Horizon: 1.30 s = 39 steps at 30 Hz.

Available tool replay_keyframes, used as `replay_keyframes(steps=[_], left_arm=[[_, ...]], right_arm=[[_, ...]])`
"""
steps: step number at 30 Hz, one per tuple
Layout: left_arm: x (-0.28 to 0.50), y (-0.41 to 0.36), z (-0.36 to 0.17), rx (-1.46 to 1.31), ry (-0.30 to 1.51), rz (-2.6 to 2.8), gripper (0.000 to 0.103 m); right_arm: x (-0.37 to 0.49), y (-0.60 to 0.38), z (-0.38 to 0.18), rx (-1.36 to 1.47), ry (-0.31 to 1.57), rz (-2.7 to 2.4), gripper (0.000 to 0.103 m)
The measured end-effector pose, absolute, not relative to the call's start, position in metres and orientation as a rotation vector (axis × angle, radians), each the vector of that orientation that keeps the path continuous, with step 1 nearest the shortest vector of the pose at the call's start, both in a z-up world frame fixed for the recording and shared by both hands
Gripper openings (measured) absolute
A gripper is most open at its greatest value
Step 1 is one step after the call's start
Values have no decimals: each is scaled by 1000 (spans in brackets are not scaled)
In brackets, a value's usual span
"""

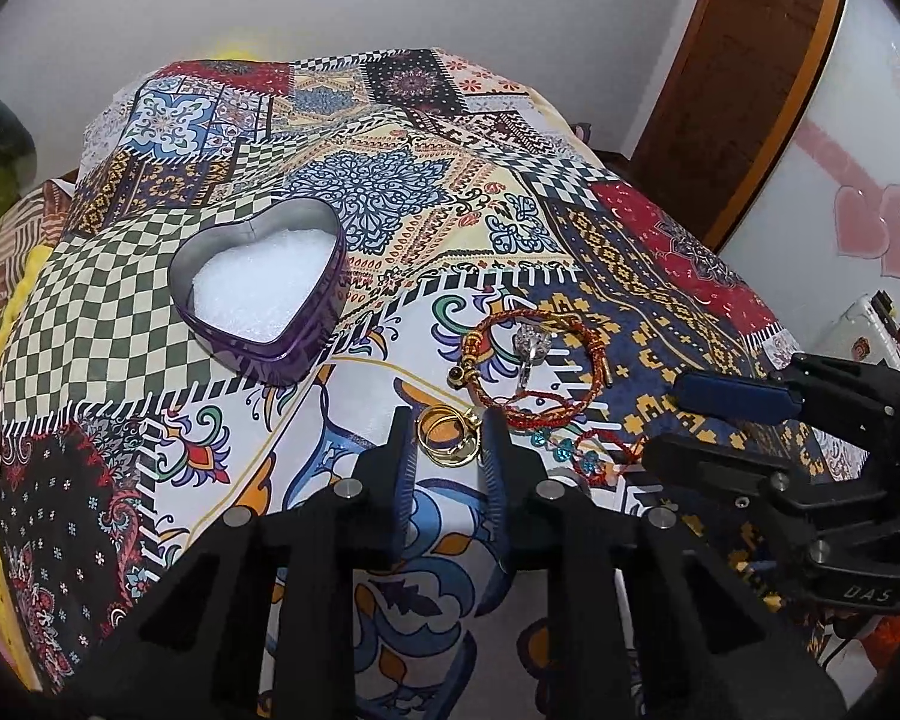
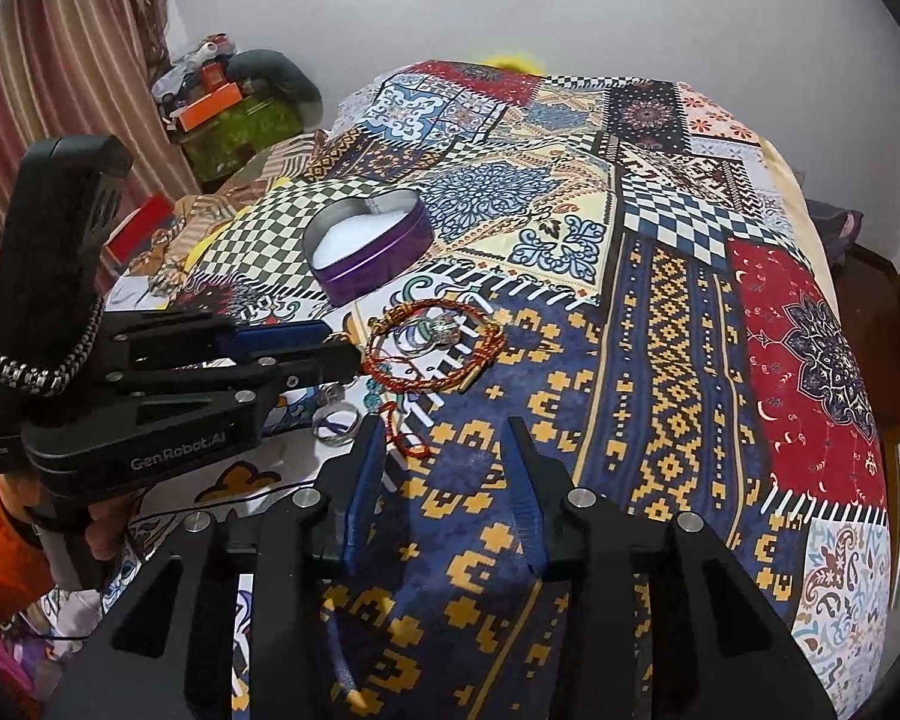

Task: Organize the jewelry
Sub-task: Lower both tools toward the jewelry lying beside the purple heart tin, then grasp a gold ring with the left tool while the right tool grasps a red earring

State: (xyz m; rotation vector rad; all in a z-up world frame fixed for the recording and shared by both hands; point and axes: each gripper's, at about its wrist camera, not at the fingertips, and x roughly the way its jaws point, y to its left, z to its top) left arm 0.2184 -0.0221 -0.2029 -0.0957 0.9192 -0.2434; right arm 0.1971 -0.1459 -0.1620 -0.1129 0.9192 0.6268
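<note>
Left hand-held gripper (image 1: 447, 435) pinching gold rings (image 1: 447, 433) on the bed (image 1: 660, 276).
Pads look clamped on the rings; right hand-held gripper (image 2: 447, 441) part-open, holding nothing, beside the red cord bracelet (image 2: 435, 342). Likely next: lift, carry to the heart-shaped tin (image 1: 257, 294), release over its white lining.

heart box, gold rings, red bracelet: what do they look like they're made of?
Heart box: likely tin. Thin shiny metal wall, glossy purple outside, white foam-like padding inside.
Gold rings: probably polished metal, gold-coloured with bright glints; plating or solid, can't tell.
Red bracelet: braided red cord with gold-coloured fittings and a dark bead; matte, woven texture.
</note>
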Motion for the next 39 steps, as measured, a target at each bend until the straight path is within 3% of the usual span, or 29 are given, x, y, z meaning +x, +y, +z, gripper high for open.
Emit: replay_keyframes(steps=[6, 7, 9, 17, 20, 25, 27, 29, 39], left_arm=[[210, -22, -199, -105, 905, -250, 20], [207, -21, -197, -108, 899, -250, 17], [204, -18, -194, -116, 899, -257, 1], [192, -7, -192, -117, 905, -236, 1], [189, -3, -194, -129, 914, -238, 3], [187, 3, -199, -157, 929, -240, 14], [187, 3, -199, -153, 929, -246, 19], [187, 1, -198, -139, 925, -244, 22], [197, -5, -197, -117, 925, -265, 23]], right_arm=[[193, -140, -162, -129, 926, 648, 32], [193, -139, -162, -131, 925, 651, 32], [192, -137, -162, -139, 926, 657, 32], [196, -125, -167, -184, 938, 665, 25], [196, -120, -168, -210, 940, 667, 25], [198, -110, -171, -277, 940, 670, 22], [198, -106, -172, -302, 936, 669, 19], [197, -103, -172, -316, 932, 673, 10], [201, -113, -169, -237, 935, 668, 7]])
